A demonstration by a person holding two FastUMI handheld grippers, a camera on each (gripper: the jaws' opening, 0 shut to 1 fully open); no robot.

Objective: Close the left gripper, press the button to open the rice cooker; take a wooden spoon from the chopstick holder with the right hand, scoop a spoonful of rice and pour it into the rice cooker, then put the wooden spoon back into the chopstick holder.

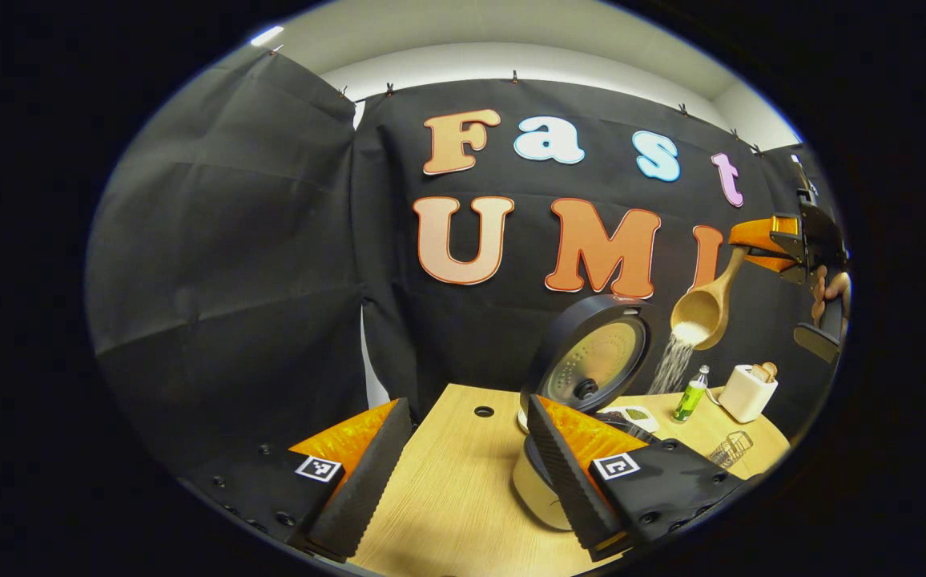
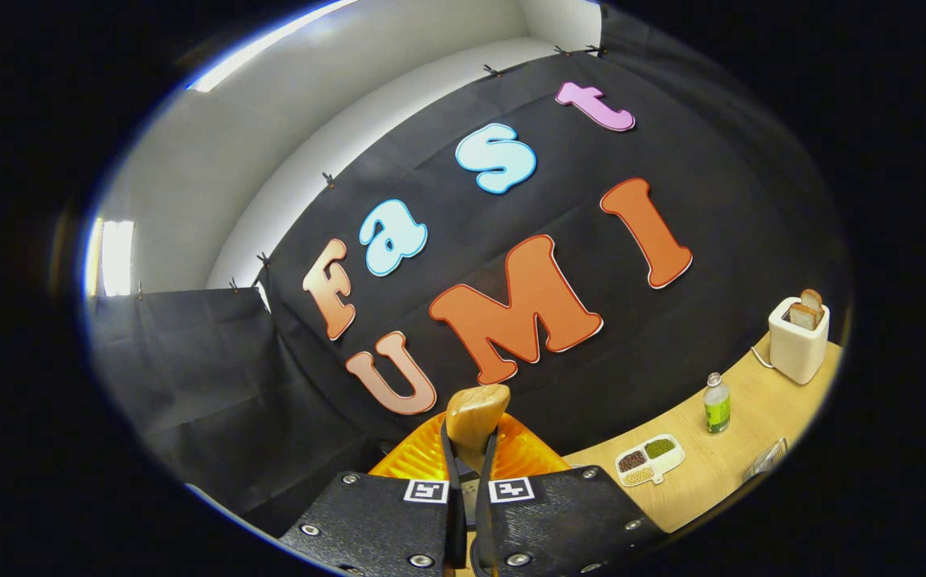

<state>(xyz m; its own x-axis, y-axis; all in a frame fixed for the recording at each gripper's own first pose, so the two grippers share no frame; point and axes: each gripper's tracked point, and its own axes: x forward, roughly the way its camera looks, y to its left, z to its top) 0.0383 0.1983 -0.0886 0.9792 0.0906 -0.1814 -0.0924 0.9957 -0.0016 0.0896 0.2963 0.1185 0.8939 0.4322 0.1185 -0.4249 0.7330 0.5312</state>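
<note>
As rice pours, right claw grips wooden spoon above rice cooker.

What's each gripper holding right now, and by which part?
The right gripper grips the wooden spoon by its handle end, bowl tipped and pouring rice. The left gripper is open, holding nothing.

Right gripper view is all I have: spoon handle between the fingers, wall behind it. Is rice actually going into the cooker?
Observer: In the left gripper view the wooden spoon is tipped and rice is streaming down toward the rice cooker.
Operator: Lid up?
Observer: Yes, the lid stands raised, its inner face toward the camera.
Operator: Left gripper?
Observer: The left gripper is open and holds nothing, fingers either side of bare table.
Operator: Where's the right one relative to the cooker?
Observer: The right gripper is above and to the right of the lid.
</note>
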